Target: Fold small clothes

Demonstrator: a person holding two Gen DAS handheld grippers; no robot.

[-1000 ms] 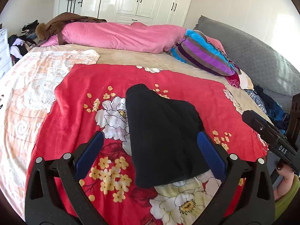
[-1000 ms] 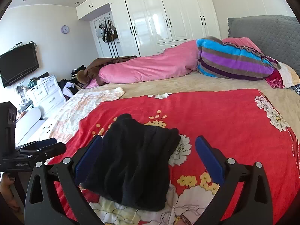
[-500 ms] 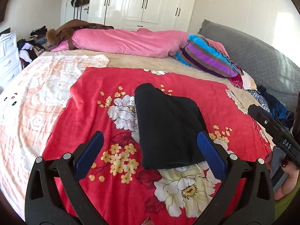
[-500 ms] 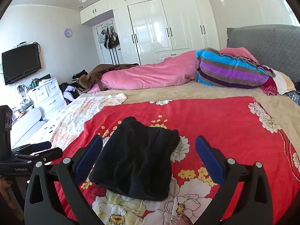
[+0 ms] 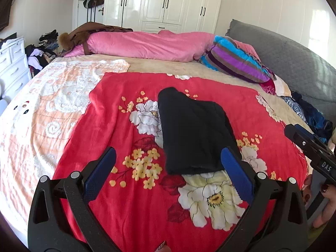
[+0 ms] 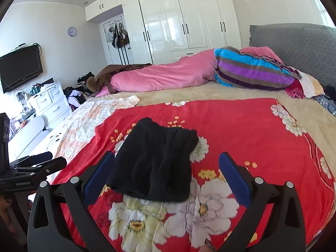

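A folded black garment (image 5: 195, 130) (image 6: 155, 163) lies flat on the red floral blanket (image 5: 126, 199) (image 6: 252, 130) covering the bed. My left gripper (image 5: 168, 157) hovers open just short of the garment's near edge, with nothing between its blue pads. My right gripper (image 6: 167, 161) is also open and empty, held back from the garment's near edge. The right gripper's body (image 5: 310, 147) shows at the right edge of the left wrist view, held by a hand (image 5: 323, 201). At the left edge of the right wrist view the left gripper's body (image 6: 31, 168) is visible.
A pink duvet (image 5: 147, 44) and a striped pillow (image 5: 235, 63) lie at the bed's far side by the grey headboard (image 5: 294, 63). A peach patterned cloth (image 5: 42, 109) covers the bed's left part. Dark blue clothes (image 5: 313, 115) sit at the right edge. White drawers (image 6: 50, 105) stand left.
Both grippers have drawn back and up from the black garment, which now looks smaller and farther away. The garment itself has not moved.
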